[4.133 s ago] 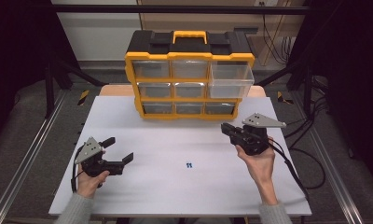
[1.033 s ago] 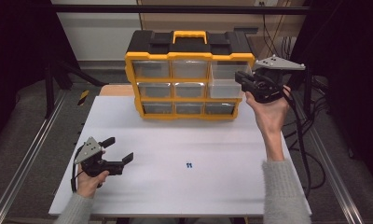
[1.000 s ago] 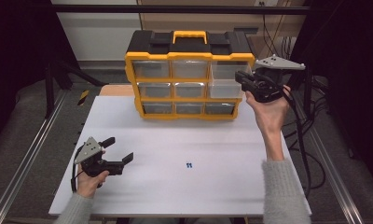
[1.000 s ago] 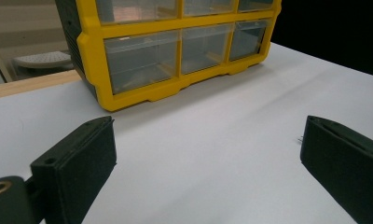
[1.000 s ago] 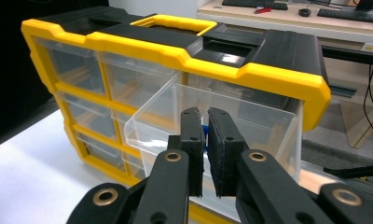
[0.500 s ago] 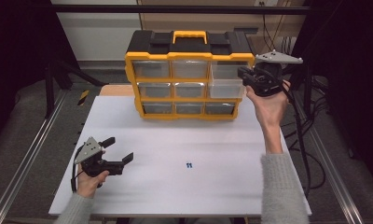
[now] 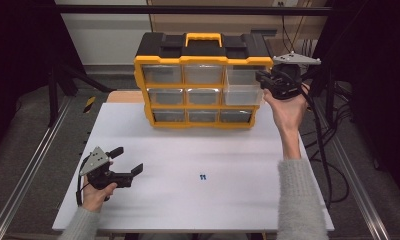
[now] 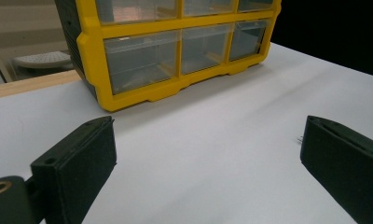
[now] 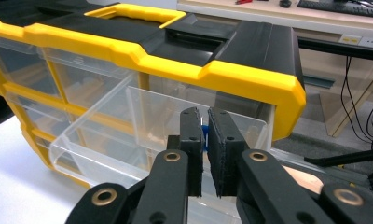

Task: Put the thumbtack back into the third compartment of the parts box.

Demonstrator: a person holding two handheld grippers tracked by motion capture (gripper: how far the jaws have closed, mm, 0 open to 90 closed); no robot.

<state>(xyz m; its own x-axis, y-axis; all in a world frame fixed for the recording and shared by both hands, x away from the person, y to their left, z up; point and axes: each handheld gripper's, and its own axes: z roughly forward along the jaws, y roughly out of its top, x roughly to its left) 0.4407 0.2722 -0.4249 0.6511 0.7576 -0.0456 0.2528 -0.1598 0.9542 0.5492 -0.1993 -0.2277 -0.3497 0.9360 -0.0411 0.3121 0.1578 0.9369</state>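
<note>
A yellow and black drawer organizer (image 7: 203,60) stands at the back of the white table (image 7: 238,200). Its clear upper right drawer (image 7: 243,95) is pulled out. My right gripper (image 7: 260,77) hovers at that drawer's right end. In the right gripper view its jaws (image 9: 204,116) stand almost together over the open drawer (image 9: 96,140), shut on a small blue piece (image 9: 203,134). Another small blue piece (image 7: 203,177) lies on the table's front middle. At the front left, my left gripper (image 7: 129,160) rests open with nothing between its fingers (image 8: 77,158).
Cables (image 7: 333,125) hang along the table's right side. Metal rails run beside the table on both sides. A wooden board (image 7: 123,97) shows behind the table at the left of the organizer. The organizer's other drawers are closed.
The right gripper rose from the table to the open upper right drawer, then edged farther over it in the last second. The left gripper kept still.
</note>
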